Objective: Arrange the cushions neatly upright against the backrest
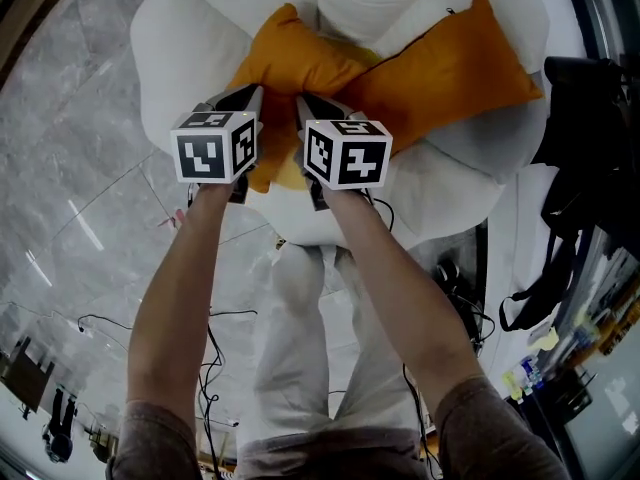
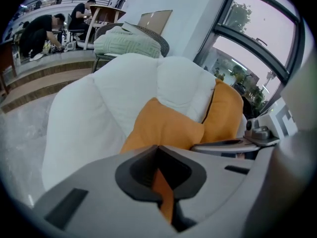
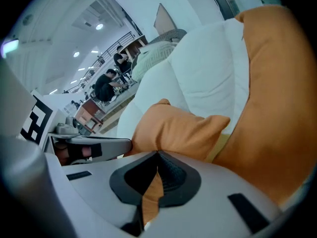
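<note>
The near edge of the left orange cushion (image 1: 290, 63), lying on the seat, is clamped by both the left gripper (image 1: 252, 96) and the right gripper (image 1: 306, 104), seemingly so that it can be stood upright. Farther right, a second cushion (image 1: 450, 68) is propped against the white armchair (image 1: 190, 48), which is set on a grey marble floor (image 1: 70, 118) in a large windowed hall.

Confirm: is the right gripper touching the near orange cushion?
Touching. The right gripper view shows the right gripper shut on the near orange cushion, a fold of orange fabric pinched between its jaws.

No readable text anywhere, only square marker patterns.
</note>
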A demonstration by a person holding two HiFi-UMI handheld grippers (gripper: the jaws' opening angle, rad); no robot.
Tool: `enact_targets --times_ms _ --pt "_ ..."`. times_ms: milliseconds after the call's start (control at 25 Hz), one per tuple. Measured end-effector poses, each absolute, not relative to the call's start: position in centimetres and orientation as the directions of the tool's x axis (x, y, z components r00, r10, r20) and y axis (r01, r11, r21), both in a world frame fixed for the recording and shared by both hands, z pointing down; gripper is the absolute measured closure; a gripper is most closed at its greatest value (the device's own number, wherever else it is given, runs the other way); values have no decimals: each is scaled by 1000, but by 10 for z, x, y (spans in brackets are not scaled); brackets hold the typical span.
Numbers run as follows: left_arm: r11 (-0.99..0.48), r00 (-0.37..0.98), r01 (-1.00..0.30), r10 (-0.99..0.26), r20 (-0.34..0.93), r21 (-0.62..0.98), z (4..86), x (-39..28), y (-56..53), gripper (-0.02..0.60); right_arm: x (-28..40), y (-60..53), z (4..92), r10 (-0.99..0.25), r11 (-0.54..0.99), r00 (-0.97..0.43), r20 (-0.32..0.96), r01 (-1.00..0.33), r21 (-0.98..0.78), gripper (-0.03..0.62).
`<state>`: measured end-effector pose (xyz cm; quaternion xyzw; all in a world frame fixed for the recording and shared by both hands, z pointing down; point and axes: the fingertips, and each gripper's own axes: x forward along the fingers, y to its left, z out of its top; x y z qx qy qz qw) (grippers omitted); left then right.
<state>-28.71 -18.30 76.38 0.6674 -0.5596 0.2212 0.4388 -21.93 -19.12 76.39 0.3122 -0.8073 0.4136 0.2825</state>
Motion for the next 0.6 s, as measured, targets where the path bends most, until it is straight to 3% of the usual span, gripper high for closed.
enact_targets --times_ms 600 --pt "-83 295 -939 -693 658 333 603 -255 -291 575 -188 -302 601 -442 560 -657 611 -734 -384 571"
